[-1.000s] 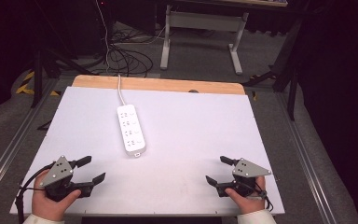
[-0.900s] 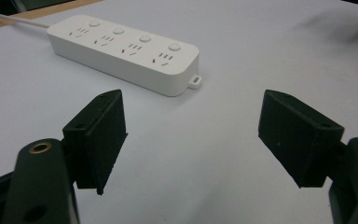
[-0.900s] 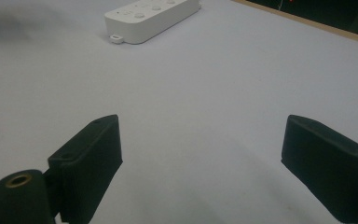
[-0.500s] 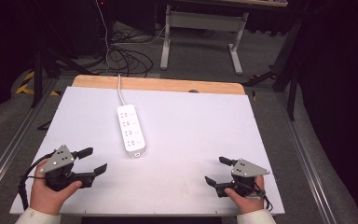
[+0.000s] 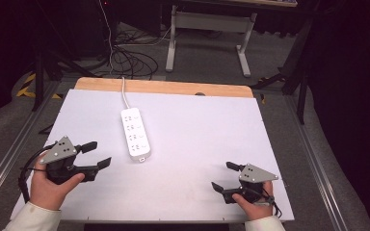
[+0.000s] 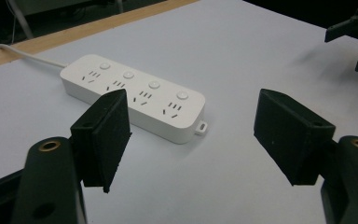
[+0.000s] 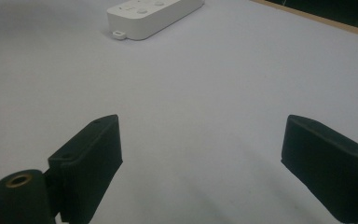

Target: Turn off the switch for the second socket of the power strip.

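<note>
Left gripper (image 5: pixel 98 154) beside white four-button power strip (image 5: pixel 136 133), corded

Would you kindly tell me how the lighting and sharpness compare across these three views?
High view: the white table is evenly lit, the floor behind it dark. Left gripper view: the power strip is sharp and casts a soft shadow; the near left tool is slightly soft. Right gripper view: dimmer and bluish, with the right tool blurred.

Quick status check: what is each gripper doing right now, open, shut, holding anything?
Left gripper: open, holding nothing, jaws just closing slightly, aimed at the power strip.
Right gripper: open, holding nothing, low over the table.
</note>
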Action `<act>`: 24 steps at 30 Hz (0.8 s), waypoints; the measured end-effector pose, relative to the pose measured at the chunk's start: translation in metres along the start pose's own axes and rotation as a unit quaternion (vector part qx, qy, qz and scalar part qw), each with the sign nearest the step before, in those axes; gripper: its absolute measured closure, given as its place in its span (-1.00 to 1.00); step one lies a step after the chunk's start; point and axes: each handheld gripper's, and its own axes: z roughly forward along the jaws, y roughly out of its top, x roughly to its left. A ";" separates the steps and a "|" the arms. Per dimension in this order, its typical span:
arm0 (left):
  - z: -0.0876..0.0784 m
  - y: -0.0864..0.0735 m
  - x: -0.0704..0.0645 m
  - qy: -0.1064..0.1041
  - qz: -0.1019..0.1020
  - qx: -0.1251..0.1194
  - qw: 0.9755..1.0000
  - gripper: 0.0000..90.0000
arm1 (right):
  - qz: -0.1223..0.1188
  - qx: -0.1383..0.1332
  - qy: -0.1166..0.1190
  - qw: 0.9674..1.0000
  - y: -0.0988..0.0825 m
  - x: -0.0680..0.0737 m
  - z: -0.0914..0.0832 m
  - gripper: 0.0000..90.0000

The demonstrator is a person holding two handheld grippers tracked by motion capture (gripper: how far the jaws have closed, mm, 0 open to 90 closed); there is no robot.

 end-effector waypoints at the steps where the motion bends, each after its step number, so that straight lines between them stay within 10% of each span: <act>1: 0.001 0.001 0.001 0.001 0.001 0.001 1.000 -0.38 | 0.000 0.000 0.000 1.000 0.000 0.000 0.000 -0.72; 24: 0.022 0.028 0.015 0.002 -0.011 0.008 1.000 -0.38 | -0.001 0.001 0.003 1.000 0.000 0.000 0.000 -0.72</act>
